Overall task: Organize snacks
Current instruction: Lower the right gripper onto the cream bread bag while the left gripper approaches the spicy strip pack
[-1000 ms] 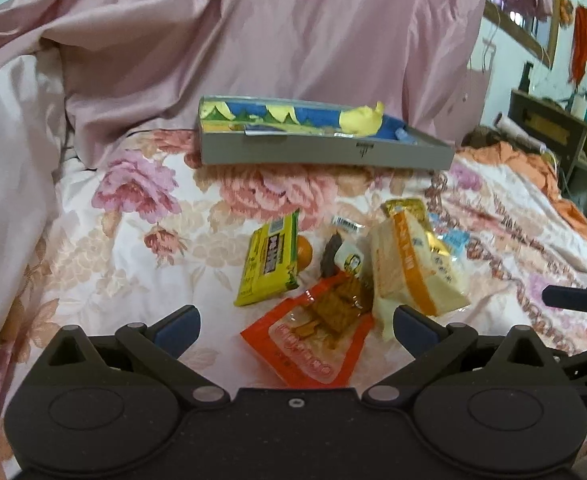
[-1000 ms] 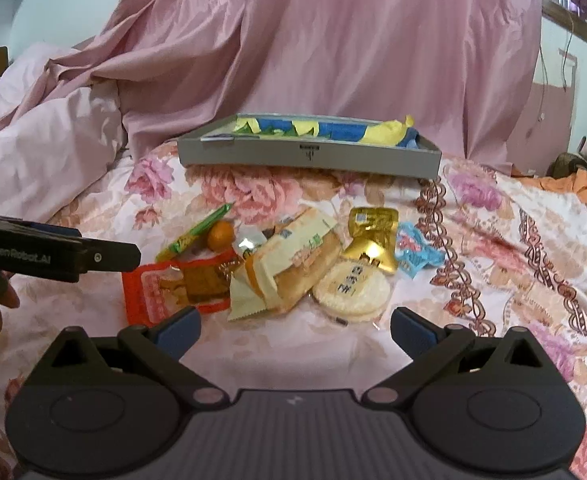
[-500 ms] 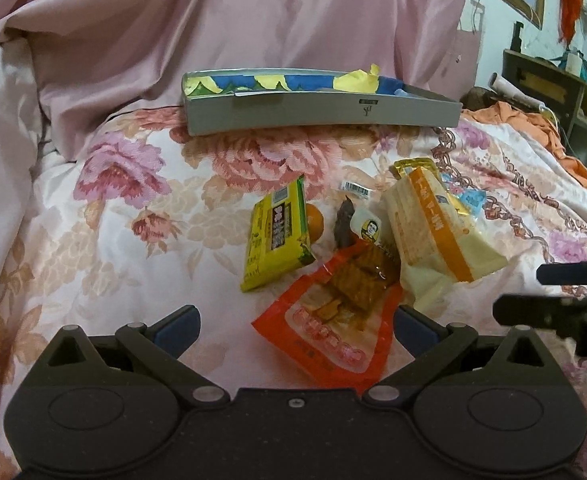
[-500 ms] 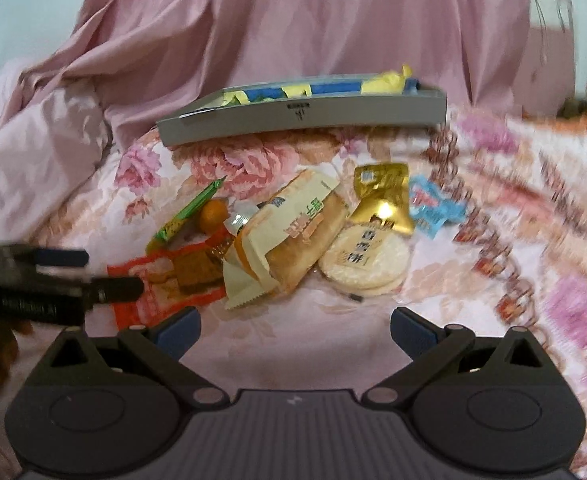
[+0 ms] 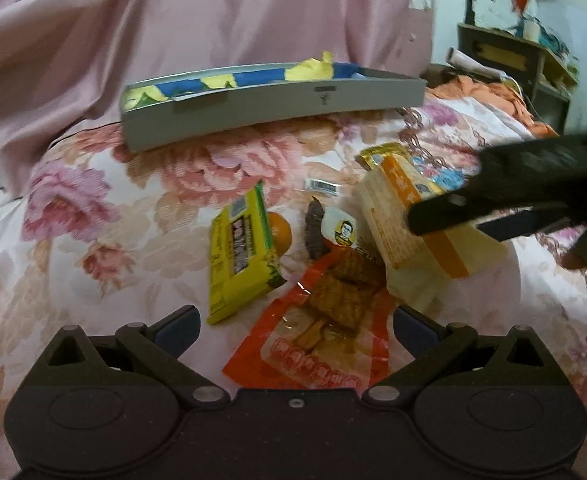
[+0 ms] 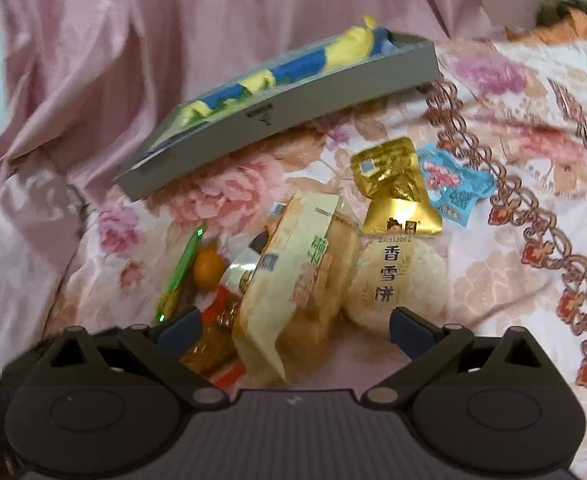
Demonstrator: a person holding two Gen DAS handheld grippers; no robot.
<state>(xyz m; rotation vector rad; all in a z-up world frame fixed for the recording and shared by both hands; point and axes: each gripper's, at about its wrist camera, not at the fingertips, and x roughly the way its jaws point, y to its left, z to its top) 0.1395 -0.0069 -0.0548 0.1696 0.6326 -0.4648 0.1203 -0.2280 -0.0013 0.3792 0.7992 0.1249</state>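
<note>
Snacks lie in a pile on the floral bedspread. My left gripper (image 5: 295,326) stands open low over an orange-red pouch (image 5: 321,344), beside a yellow-green bar (image 5: 241,256) and a small orange ball (image 5: 281,234). My right gripper (image 6: 295,326) has its jaws closing around a cream bread pack (image 6: 293,280); the pads do not touch it. In the left wrist view its fingers (image 5: 493,192) reach in from the right over that bread pack (image 5: 397,232). A round rice cracker (image 6: 393,280), a gold pouch (image 6: 397,192) and a blue candy pack (image 6: 453,188) lie to the right.
A shallow grey tray (image 5: 273,108) holding blue and yellow wrappers sits at the back, against a heap of pink quilt (image 5: 213,12). Shelves and orange cloth (image 5: 493,92) stand at the far right. Bare bedspread lies left of the pile (image 5: 93,240).
Both grippers have come closer to the pile and rolled. The right gripper has swung in from the right edge to over the bread pack, which now lies between its jaws.
</note>
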